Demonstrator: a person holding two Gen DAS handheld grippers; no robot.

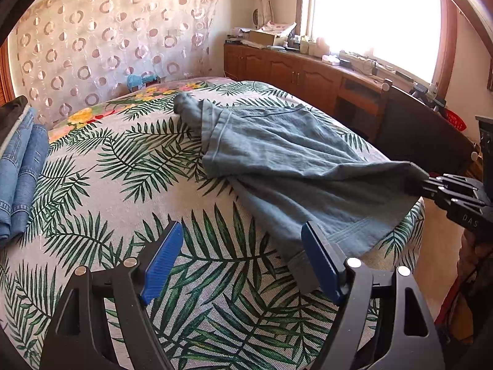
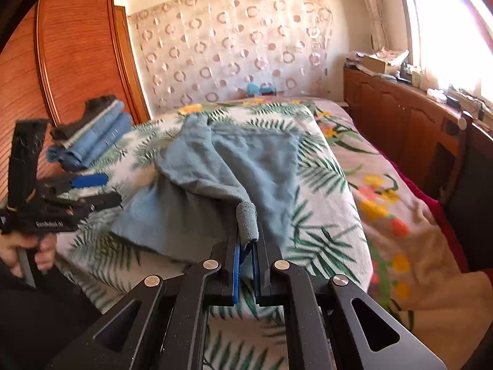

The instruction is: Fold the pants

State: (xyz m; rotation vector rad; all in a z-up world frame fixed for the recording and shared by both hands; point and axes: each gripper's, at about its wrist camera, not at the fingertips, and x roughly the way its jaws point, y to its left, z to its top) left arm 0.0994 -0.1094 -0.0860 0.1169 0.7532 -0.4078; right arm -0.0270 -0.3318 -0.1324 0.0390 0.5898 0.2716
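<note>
**Blue pads, one corner pinched**

Blue-padded right gripper [image 2: 246, 248] is clamped on a corner of the grey-blue pants [image 1: 277, 157], lifting that edge off the palm-print bedspread [image 1: 123, 203], probably to carry it over for a fold; left gripper [image 1: 243, 259] hovers wide apart, gripping nothing, beside the near hem; folded jeans [image 1: 21, 169] sit farther off at the bed's side.

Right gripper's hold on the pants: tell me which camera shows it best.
The right wrist view: the right gripper sits central, shut on a bunched corner of the grey-blue pants. The left wrist view shows that grip only at its right edge, small.
</note>
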